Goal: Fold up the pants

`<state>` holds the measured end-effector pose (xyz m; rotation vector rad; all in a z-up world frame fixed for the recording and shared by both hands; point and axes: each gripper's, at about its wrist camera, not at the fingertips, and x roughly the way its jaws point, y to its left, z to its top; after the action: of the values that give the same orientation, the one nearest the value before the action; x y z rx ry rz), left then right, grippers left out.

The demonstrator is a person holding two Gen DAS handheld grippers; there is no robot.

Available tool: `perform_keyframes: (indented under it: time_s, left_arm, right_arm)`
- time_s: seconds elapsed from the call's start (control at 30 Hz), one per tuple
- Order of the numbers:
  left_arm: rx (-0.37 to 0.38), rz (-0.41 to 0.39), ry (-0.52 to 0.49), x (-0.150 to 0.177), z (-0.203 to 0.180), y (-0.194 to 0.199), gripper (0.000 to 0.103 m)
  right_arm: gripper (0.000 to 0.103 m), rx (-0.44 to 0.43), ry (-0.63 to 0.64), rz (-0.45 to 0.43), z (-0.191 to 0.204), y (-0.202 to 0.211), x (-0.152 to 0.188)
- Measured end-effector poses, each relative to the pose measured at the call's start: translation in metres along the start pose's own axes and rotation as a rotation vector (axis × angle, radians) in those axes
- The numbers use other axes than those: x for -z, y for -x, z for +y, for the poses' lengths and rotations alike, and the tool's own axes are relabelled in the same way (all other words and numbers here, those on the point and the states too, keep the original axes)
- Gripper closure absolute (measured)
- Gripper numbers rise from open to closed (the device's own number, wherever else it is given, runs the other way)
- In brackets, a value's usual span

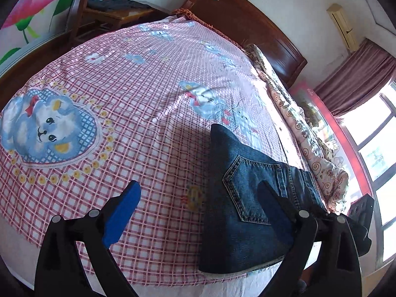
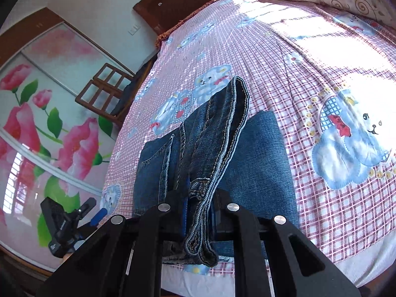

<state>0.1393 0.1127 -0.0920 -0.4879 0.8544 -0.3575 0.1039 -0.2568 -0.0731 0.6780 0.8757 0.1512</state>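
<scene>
Dark blue jeans [image 1: 245, 193] lie folded at the near right of a pink checked bed sheet [image 1: 148, 94] printed with blue bears. My left gripper [image 1: 200, 195] is open above the sheet; its blue left pad [image 1: 123, 212] hangs over bare sheet and its right finger [image 1: 274, 198] is over the back pocket, with nothing clamped. In the right wrist view the jeans [image 2: 259, 153] form a flat stack, and a stitched edge of them [image 2: 222, 128] is raised off it. My right gripper [image 2: 200, 200] is shut on that raised denim edge, which hangs on past the jaws towards the camera.
A wooden headboard [image 1: 237, 12] closes the far end of the bed. A rolled floral quilt [image 1: 297, 128] runs along its right side by the window [image 1: 376, 148]. A wooden chair [image 1: 109, 5] and a flower-painted wardrobe door [image 2: 37, 123] stand on the left.
</scene>
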Motion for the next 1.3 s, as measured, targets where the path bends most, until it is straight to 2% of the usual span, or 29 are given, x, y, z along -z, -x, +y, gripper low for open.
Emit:
perform_keyframes:
  time_s: [0.17,0.27,0.33,0.47,0.6,0.73,0.8,0.9,1.03,1.17,1.3]
  left_arm:
    - [0.156,0.025,-0.154,-0.004,-0.063,-0.017,0.002]
    - [0.209,0.042,-0.248,-0.006,-0.094,-0.034,0.002]
    - [0.279,0.072,-0.271,-0.011,-0.109,-0.048,0.002]
    - [0.409,0.171,-0.252,-0.022,-0.130,-0.087,0.002]
    - [0.334,0.237,-0.264,-0.031,-0.135,-0.132,0.002]
    - [0.172,0.365,-0.251,-0.029,-0.113,-0.186,0.003]
    - [0.164,0.392,-0.241,-0.026,-0.106,-0.197,0.003]
    - [0.101,0.385,-0.303,-0.022,-0.121,-0.191,0.003]
    - [-0.017,0.319,-0.383,-0.010,-0.135,-0.151,0.003]
    - [-0.052,0.269,-0.380,0.010,-0.131,-0.092,0.003]
    - [-0.048,0.289,-0.306,0.033,-0.115,-0.061,0.003]
  right_arm:
    - [0.091,0.040,-0.111,0.021,-0.048,-0.012,0.019]
    - [0.091,0.029,-0.159,0.021,-0.063,-0.019,0.026]
    - [0.091,0.033,-0.167,0.026,-0.067,-0.024,0.028]
    - [0.091,0.021,-0.176,0.036,-0.071,-0.027,0.028]
    - [0.091,0.015,-0.176,0.041,-0.073,-0.028,0.028]
    - [0.091,0.000,-0.189,0.037,-0.074,-0.031,0.029]
    - [0.091,0.008,-0.182,0.037,-0.074,-0.032,0.029]
    - [0.091,-0.002,-0.189,0.035,-0.076,-0.032,0.031]
    - [0.091,0.002,-0.188,0.035,-0.076,-0.032,0.031]
    - [0.091,0.007,-0.185,0.036,-0.076,-0.032,0.031]
    - [0.091,0.011,-0.188,0.040,-0.073,-0.033,0.030]
